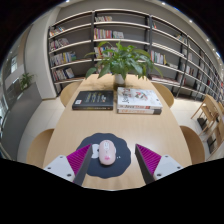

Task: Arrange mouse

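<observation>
A small white mouse (pixel 103 152) with a pink wheel lies on a dark round mouse mat (pixel 108 162) on a light wooden table (pixel 110 125). My gripper (pixel 111 162) is open, its two pink-padded fingers (pixel 73 161) spread wide at either side of the mat. The mouse stands between the fingers, nearer the left one, with a gap on each side. It rests on the mat.
Two books lie side by side beyond the mat: a dark one (pixel 93 99) at left and a light one (pixel 138 100) at right. A potted green plant (pixel 122 62) stands behind them. Curved bookshelves (pixel 120 35) fill the back wall. Wooden chairs (pixel 209 112) stand at right.
</observation>
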The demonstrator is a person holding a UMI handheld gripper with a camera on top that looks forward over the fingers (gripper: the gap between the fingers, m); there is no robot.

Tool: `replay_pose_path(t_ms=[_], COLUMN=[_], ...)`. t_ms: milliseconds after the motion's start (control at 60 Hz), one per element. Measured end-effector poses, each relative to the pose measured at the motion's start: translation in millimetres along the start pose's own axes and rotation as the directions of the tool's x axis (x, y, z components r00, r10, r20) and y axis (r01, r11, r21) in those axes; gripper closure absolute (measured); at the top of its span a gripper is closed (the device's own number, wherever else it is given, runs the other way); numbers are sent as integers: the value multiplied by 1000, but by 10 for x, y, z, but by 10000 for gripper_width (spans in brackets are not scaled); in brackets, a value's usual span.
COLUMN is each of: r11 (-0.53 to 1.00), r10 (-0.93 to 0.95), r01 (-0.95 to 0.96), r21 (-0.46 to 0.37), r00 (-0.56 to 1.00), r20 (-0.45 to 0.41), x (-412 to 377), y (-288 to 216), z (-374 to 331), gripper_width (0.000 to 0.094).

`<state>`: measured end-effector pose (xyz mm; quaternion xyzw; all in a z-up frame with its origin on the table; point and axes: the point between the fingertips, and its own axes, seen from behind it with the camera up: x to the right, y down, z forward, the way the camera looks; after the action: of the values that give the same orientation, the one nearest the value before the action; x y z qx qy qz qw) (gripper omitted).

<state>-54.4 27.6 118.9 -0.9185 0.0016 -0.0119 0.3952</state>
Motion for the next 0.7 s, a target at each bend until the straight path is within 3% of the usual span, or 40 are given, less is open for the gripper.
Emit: replay_pose_path(t_ms=[133, 283, 700], r11=[996, 989, 988], r10=[2, -24, -29], r01=[-4, 19, 20], r21=[89, 149, 153], r00=[1000, 999, 998], r20=[21, 32, 54], x=[-17, -17, 77], y=[-186, -64, 596], z=[-752, -1403, -2138], gripper_width=[76, 71, 71])
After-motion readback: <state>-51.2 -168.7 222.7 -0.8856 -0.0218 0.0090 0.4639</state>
